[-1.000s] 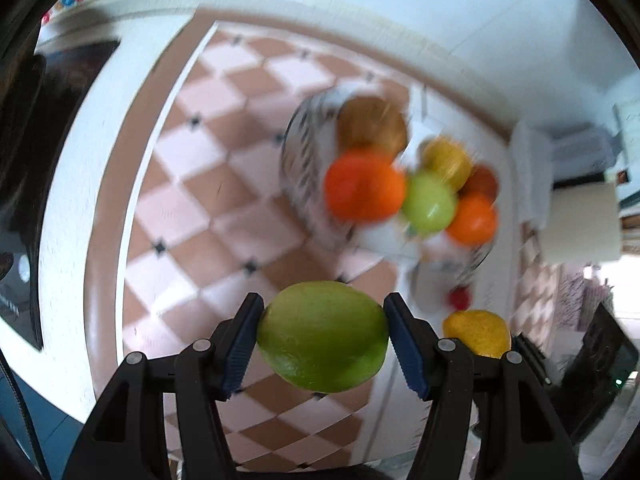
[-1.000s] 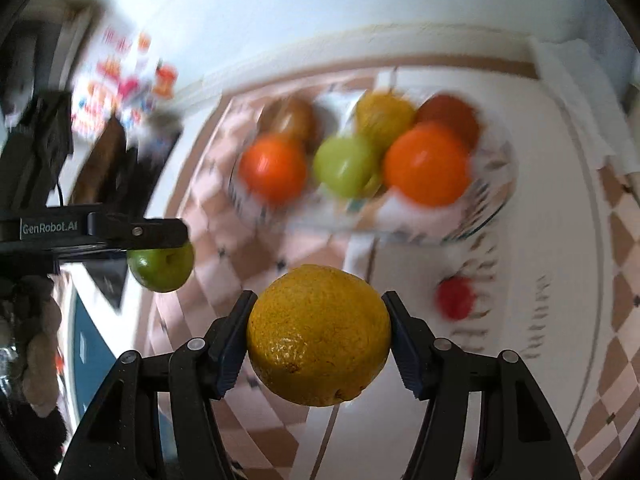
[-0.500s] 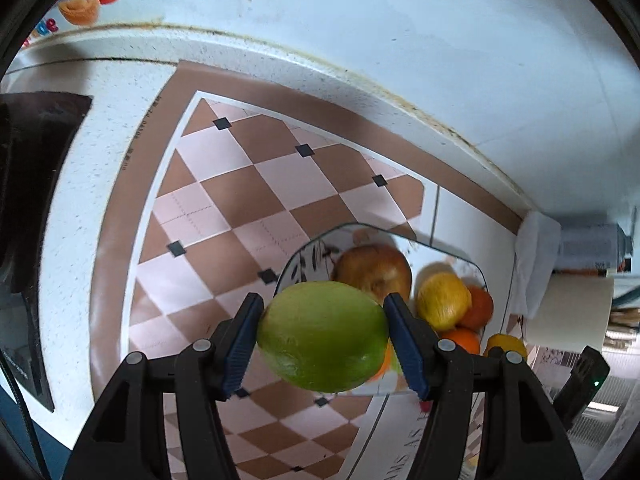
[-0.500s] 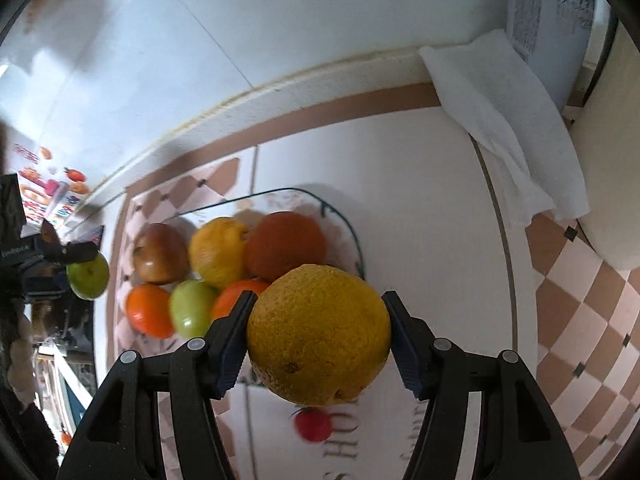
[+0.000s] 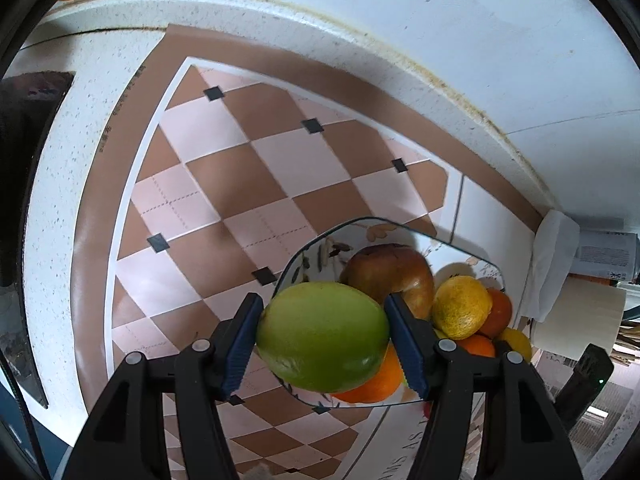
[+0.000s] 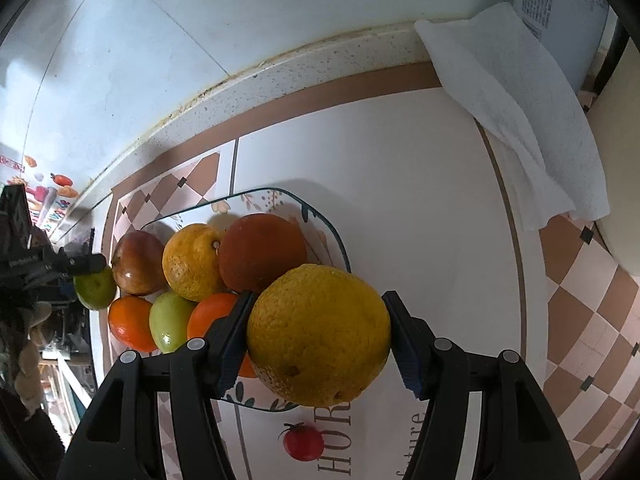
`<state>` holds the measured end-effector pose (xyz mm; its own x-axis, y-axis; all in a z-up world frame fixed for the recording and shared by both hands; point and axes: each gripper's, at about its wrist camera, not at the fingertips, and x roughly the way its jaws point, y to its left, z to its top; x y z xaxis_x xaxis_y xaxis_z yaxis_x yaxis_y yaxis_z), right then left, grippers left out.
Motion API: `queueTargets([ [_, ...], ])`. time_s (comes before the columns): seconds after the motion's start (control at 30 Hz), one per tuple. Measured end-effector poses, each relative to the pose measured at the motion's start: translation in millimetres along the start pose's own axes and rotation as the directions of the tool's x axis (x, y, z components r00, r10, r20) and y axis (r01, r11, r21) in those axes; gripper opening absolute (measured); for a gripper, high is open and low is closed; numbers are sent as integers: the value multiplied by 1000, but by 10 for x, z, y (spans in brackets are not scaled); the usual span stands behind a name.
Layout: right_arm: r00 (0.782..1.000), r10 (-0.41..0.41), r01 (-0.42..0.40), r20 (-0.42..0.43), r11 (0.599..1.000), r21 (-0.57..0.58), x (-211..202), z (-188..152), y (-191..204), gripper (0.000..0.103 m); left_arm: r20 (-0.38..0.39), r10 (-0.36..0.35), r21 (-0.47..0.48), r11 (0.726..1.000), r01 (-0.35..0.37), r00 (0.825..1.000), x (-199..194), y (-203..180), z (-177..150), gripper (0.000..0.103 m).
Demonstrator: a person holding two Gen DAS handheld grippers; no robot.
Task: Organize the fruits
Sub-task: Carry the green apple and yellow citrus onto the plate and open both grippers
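My left gripper (image 5: 323, 338) is shut on a green apple (image 5: 322, 336), held above the near-left rim of a patterned fruit plate (image 5: 308, 258). My right gripper (image 6: 318, 336) is shut on a large yellow orange (image 6: 318, 334), held above the plate's (image 6: 332, 236) near-right side. On the plate lie a red-brown apple (image 6: 136, 262), a yellow orange (image 6: 192, 262), a dark orange (image 6: 262, 252), further oranges (image 6: 130, 324) and a green fruit (image 6: 170, 322). The left gripper with its apple (image 6: 94, 288) shows at the left edge of the right wrist view.
The plate stands on a checkered mat (image 5: 224, 184) on a white counter by the wall (image 6: 280, 12). A white cloth (image 6: 516, 116) lies at the back right. A printed tomato picture (image 6: 303, 442) is on the mat. A paper roll (image 5: 576, 320) stands right.
Both grippers, still holding their fruit, have moved in toward the plate; the plate now sits lower and closer behind each held fruit, and the views have tilted toward the wall.
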<state>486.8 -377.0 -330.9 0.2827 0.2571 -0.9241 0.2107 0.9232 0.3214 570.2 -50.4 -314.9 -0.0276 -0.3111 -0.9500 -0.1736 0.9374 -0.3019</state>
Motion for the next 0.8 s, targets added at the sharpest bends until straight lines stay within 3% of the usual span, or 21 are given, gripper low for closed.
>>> queueTargets([
  [0.07,1000,6,-6,1,1000,3,-4,-3,-5,66,-9,-7,-11,1000,7,1000,38,42,-21,72],
  [0.2,1000,13,-13,6,1000,6,-9,-8,-1,66,-22,-40,-32,999,40,999,80,123,-62,80],
  [0.27,1000,11,-11,6,1000,5,-22,-9,3,68,-25,-36,-22,999,35,999,85,116,-68,89],
  [0.37,1000,3,-3,12,1000,-3,-67,-17,13,78,-16,-1,5,1000,1,1000,62,82,-87,90],
  [0.6,999,-35,35,10,999,-9,-109,-30,15,80,60,79,60,995,-82,995,-109,-18,-197,90],
  [0.7,997,-74,75,25,997,-13,-182,-70,19,91,134,131,89,986,-144,982,-272,-83,-316,90],
  [0.8,987,-154,157,55,986,-50,-300,-161,120,92,201,172,126,972,-200,964,-400,-164,-571,90],
])
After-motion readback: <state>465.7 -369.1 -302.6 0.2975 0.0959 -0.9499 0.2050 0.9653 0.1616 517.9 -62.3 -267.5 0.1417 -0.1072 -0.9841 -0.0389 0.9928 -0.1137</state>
